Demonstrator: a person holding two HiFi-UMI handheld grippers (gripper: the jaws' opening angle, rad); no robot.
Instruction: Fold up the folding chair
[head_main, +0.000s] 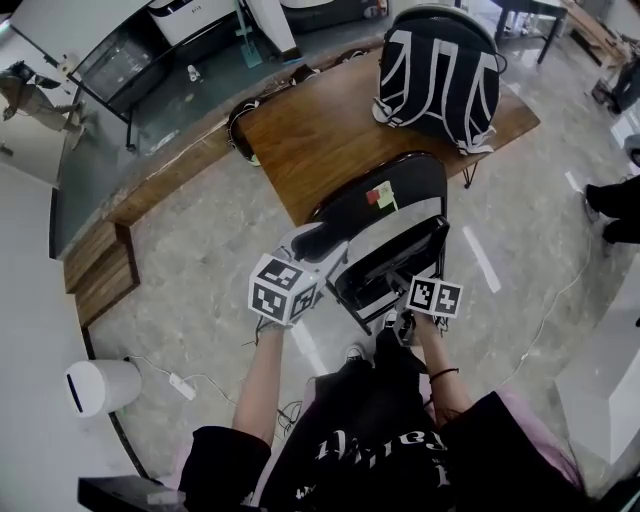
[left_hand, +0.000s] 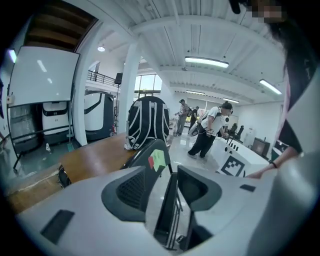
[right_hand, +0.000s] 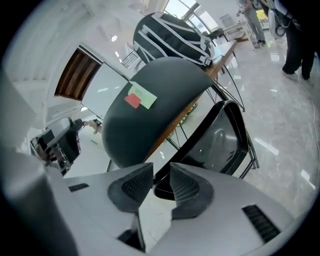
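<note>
Folding chair (head_main: 420, 185) is standing on the floor just beside a wooden table (head_main: 320, 140) bearing a backpack (head_main: 437, 75) in the head view, with the left gripper (head_main: 325, 245) reaching to its left side and the right gripper (head_main: 402, 320) at the seat's near right corner. Left gripper view is showing those jaws spread wide, the tipped-up seat (left_hand: 167, 210) standing edge-on between them with a clear gap at the left jaw. Right gripper view is showing its jaws drawn close, pinching the seat's dark rim (right_hand: 162, 187) below the rounded backrest (right_hand: 150, 115), which is carrying two stickers (right_hand: 140, 98).
</note>
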